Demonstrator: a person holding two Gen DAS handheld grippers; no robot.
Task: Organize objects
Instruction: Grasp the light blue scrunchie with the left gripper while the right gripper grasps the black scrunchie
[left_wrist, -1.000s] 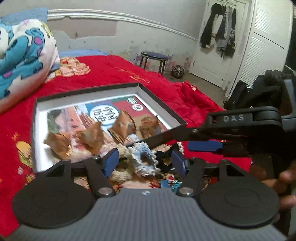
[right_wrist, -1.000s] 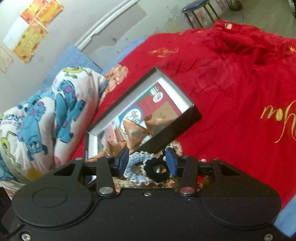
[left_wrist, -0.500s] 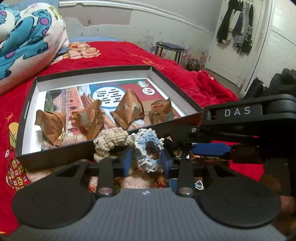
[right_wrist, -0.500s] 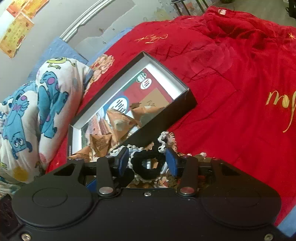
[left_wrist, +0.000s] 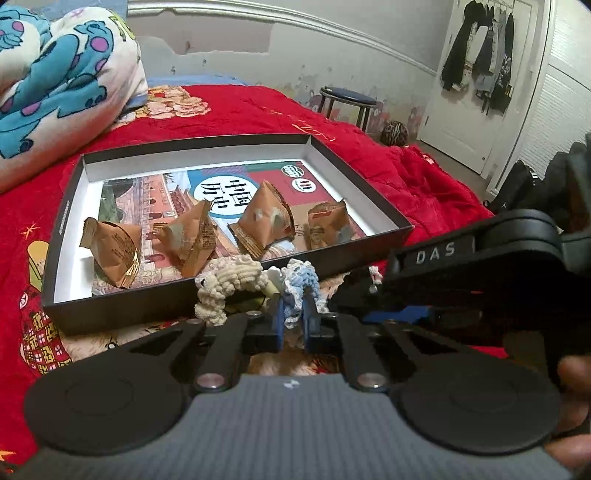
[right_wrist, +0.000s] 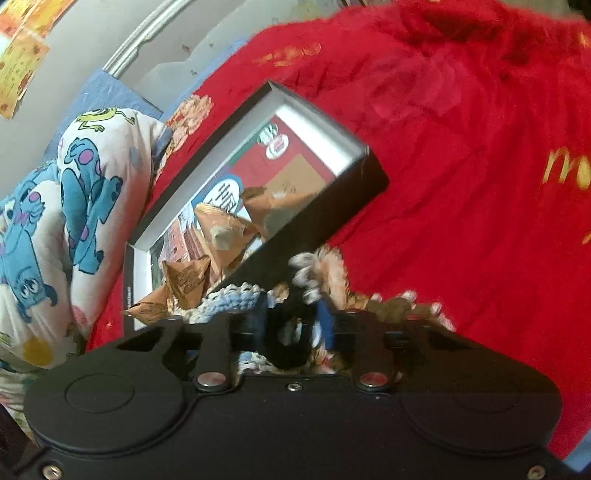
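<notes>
Box (left_wrist: 229, 162), mid-frame on the bed: four brown packets (left_wrist: 264, 218) inside. Left claw (left_wrist: 293, 325): narrow, gripping blue-white scrunchie (left_wrist: 301, 284). Right claw (right_wrist: 293, 328): closed on black scrunchie (right_wrist: 288, 354). Cream scrunchie (left_wrist: 225, 284) outside, apparently unsorted.

Dim indoor light, warm cast, colours oversaturated on the red plush bedspread (left_wrist: 369, 155). Left wrist view sharp enough: print inside the shallow black cardboard box (left_wrist: 236, 147) readable. Right wrist view motion-smeared; box edges (right_wrist: 365, 155) and gold embroidery ghosted. Heavy fisheye bending at edges, dark corner vignette. Soft shadows, no glare.
</notes>
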